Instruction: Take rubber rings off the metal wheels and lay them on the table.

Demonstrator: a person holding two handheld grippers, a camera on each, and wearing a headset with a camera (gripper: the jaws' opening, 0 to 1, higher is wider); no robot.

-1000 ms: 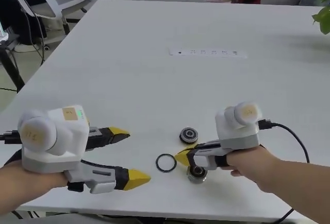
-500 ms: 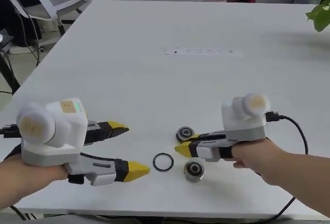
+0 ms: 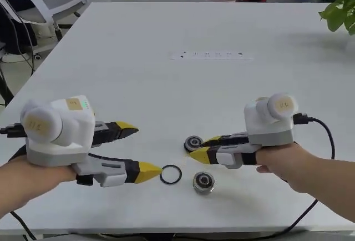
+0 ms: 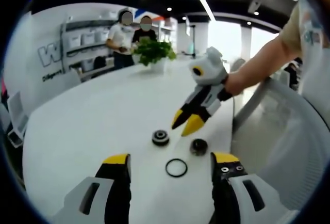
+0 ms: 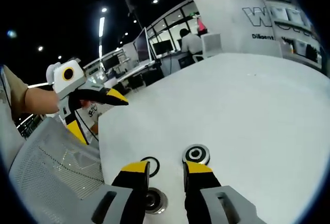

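Fingers of the left gripper [image 3: 148,150] spread wide and empty above the white table [image 3: 233,91]. Those of the right gripper [image 3: 197,149] are only narrowly parted and hold nothing, their yellow tips just beside the farther wheel [image 3: 193,143]. One rubber ring [image 3: 170,174], a thin black hoop, lies flat on the table between the two grippers, close to the lower left fingertip. The nearer wheel [image 3: 203,181] rests just beside the ring and near the right gripper, showing a bright silver face around a dark hub. The farther wheel looks darker at its edge and may still carry its ring, though that cannot be told for certain. With one ring already laid down, the job appears to stand at the second wheel. The next move would likely call for one gripper to pin that wheel while the other pinches the rubber at the rim and peels it off.
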